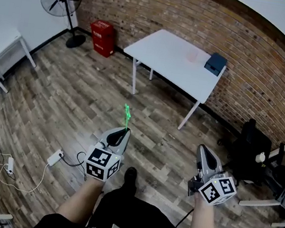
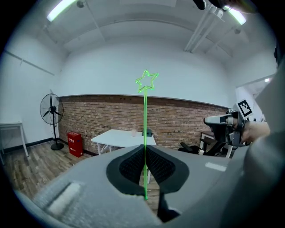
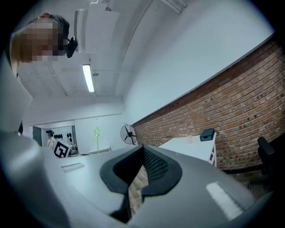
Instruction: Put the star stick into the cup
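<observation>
Green star stick point(image 2: 145, 116) upright in left gripper point(image 2: 144, 150) — right gripper point(image 3: 142, 149) closed, empty

Shells of left gripper point(image 1: 125, 130) and right gripper point(image 1: 201, 148) grey, tapered. Black ribbed pads point(image 2: 129, 167) inside each claw; white cube point(image 1: 102, 163) with black square markers behind it. Wears black clothing point(image 1: 131, 216).

cup point(image 1: 191, 56) on table point(image 1: 162, 55), box point(image 1: 215, 64) right of cup

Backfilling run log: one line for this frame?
left gripper: shut on star stick | right gripper: shut, empty | cup: on table
</observation>
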`<action>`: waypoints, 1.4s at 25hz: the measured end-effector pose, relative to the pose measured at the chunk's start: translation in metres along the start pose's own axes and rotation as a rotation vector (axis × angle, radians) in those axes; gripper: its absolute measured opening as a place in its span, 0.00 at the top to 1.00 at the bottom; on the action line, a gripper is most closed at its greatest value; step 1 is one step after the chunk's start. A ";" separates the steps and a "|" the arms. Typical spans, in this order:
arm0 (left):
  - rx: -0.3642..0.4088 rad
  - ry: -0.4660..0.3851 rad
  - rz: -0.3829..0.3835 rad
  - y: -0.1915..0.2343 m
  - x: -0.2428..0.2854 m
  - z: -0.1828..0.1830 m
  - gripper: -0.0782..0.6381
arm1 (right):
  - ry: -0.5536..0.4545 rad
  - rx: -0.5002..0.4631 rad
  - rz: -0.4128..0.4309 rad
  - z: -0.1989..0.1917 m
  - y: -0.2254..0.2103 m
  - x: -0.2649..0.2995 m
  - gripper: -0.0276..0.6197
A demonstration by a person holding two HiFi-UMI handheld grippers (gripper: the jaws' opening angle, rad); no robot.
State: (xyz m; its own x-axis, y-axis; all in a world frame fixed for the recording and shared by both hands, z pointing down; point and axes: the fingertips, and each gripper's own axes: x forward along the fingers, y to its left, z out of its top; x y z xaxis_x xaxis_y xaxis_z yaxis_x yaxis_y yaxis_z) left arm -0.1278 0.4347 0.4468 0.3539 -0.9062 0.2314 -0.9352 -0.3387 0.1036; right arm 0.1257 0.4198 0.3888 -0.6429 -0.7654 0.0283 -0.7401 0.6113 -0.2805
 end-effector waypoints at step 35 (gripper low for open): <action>-0.019 0.065 -0.055 0.157 0.339 0.080 0.87 | 0.117 0.113 0.017 0.017 -0.200 0.325 0.96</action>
State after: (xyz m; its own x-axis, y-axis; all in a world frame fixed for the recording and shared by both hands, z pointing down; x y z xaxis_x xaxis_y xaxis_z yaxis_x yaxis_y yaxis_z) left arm -0.1556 0.0546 0.4641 0.4052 -0.8678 0.2875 -0.9142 -0.3818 0.1362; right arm 0.0682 0.0447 0.4378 -0.6789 -0.7222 0.1325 -0.7060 0.5926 -0.3878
